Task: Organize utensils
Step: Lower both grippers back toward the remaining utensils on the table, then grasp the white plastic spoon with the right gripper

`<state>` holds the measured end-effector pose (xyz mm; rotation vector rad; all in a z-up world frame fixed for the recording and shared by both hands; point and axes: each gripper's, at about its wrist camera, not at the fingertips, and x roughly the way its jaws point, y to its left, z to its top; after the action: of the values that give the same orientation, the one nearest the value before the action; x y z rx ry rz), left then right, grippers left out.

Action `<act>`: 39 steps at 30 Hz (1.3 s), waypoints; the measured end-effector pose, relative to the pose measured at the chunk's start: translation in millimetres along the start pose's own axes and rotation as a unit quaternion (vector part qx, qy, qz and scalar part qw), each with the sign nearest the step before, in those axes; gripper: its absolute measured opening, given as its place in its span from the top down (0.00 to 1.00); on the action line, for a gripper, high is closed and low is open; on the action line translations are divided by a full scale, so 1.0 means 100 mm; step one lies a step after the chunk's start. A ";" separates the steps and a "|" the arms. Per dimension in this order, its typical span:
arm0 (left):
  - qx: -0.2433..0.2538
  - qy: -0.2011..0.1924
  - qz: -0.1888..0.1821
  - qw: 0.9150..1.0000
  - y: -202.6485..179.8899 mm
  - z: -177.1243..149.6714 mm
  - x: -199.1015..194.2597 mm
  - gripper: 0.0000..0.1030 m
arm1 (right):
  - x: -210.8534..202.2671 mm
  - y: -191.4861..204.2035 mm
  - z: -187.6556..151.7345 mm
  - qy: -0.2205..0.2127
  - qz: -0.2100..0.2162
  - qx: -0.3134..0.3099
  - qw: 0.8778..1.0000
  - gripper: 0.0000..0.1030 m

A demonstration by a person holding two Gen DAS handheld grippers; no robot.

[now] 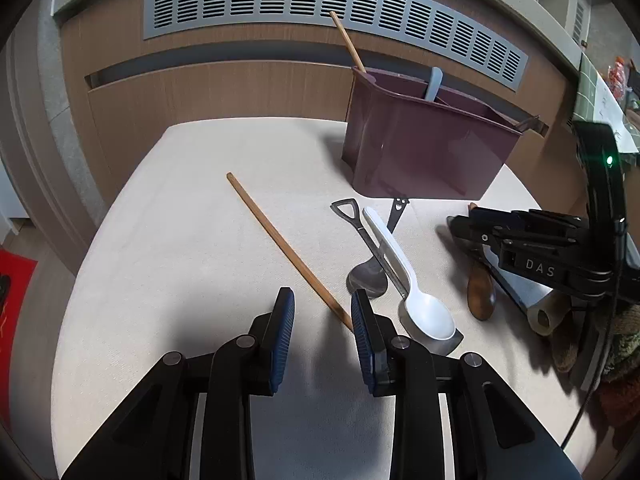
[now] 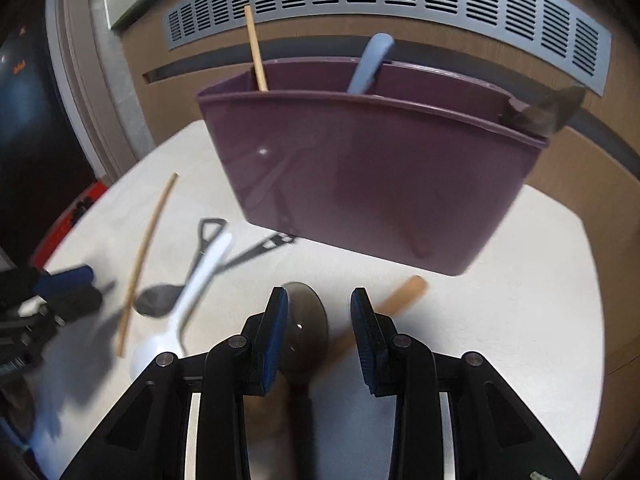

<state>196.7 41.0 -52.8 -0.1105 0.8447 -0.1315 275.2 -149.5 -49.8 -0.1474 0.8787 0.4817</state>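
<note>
A purple utensil caddy (image 1: 424,144) (image 2: 372,176) stands at the table's far side, holding a chopstick (image 1: 347,42), a pale blue handle (image 1: 433,84) and a dark utensil (image 2: 548,110). A loose wooden chopstick (image 1: 288,250) (image 2: 144,256) lies on the cream table; its near end lies by my open left gripper (image 1: 322,312), just inside the right finger. A white spoon (image 1: 408,280) (image 2: 188,292), a metal shovel-handled spoon (image 1: 366,256) and a dark smiley-handled utensil (image 1: 398,212) lie crossed. My right gripper (image 2: 319,316) is open above a brown wooden spoon (image 1: 480,288) (image 2: 304,320), which is blurred.
The table (image 1: 180,240) ends in rounded edges at left and far side. A wood panel wall with a grey vent grille (image 1: 320,4) stands behind it. A red object (image 1: 12,300) is on the floor at left. The right gripper body (image 1: 560,248) hovers over the table's right side.
</note>
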 end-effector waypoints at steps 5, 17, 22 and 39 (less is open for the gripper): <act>-0.009 -0.001 0.001 1.000 0.05 0.02 0.00 0.70 | 0.06 0.27 0.12 0.003 0.036 -0.014 0.999 0.70; -0.062 -0.016 0.025 0.998 0.48 0.02 -0.10 0.70 | 0.44 0.62 0.30 0.029 -0.018 -0.004 0.999 0.70; -0.066 -0.015 0.008 0.998 0.50 -0.02 -0.09 0.70 | 0.28 0.74 0.09 0.040 -0.028 -0.075 0.996 0.79; -0.060 -0.002 -0.011 0.998 0.44 -0.07 -0.07 0.70 | -0.44 0.31 -0.64 0.039 0.019 -0.031 0.999 0.92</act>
<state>189.5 84.8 -58.8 -0.2322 0.8470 -0.1023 192.0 -157.5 -54.8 -0.2082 0.9454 0.5420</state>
